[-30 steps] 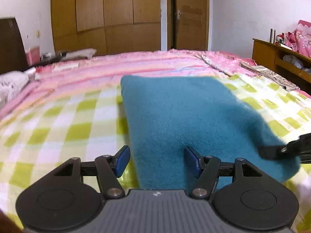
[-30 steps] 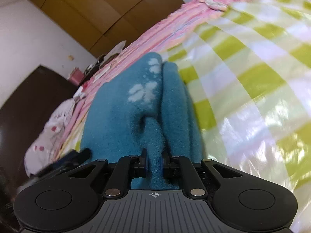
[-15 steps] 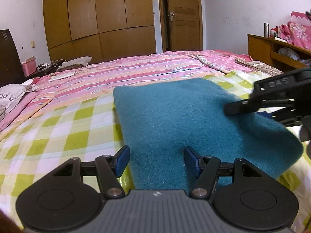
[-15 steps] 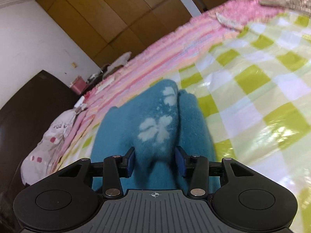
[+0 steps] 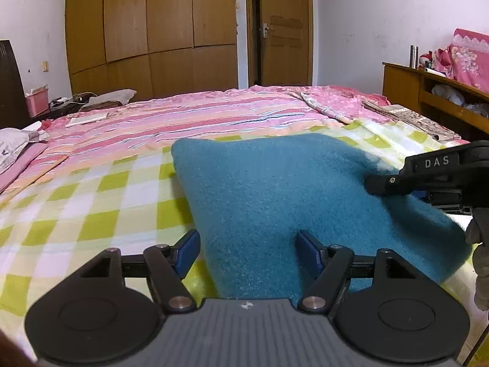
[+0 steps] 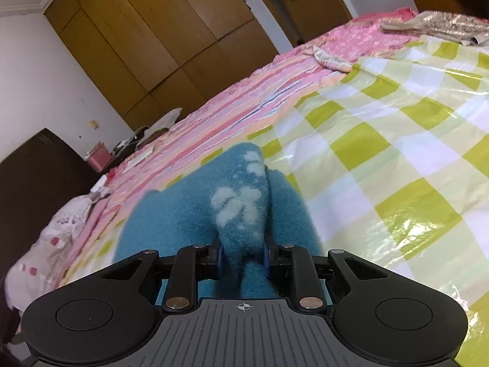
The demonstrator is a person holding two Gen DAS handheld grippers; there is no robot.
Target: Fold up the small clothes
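A folded teal fleece cloth lies on the green-checked sheet of a bed. My left gripper is open over the cloth's near edge; its jaws are opening, and the cloth lies between them untouched by the pads. In the right wrist view the cloth shows a pale paw print on a raised fold. My right gripper is closing, and its pads press on that fold. One of the right gripper's fingers reaches in over the cloth's right edge.
A pink striped quilt covers the far half of the bed. Beyond it are a wooden wardrobe and a door. A wooden shelf unit stands at the right, a pillow at the left. A gloved hand holds the right gripper.
The right jaws let go of the thin pinch, spread wide, then narrowed onto a thicker fold with the paw print. In the left wrist view the right gripper rose. The left jaws widened slightly.
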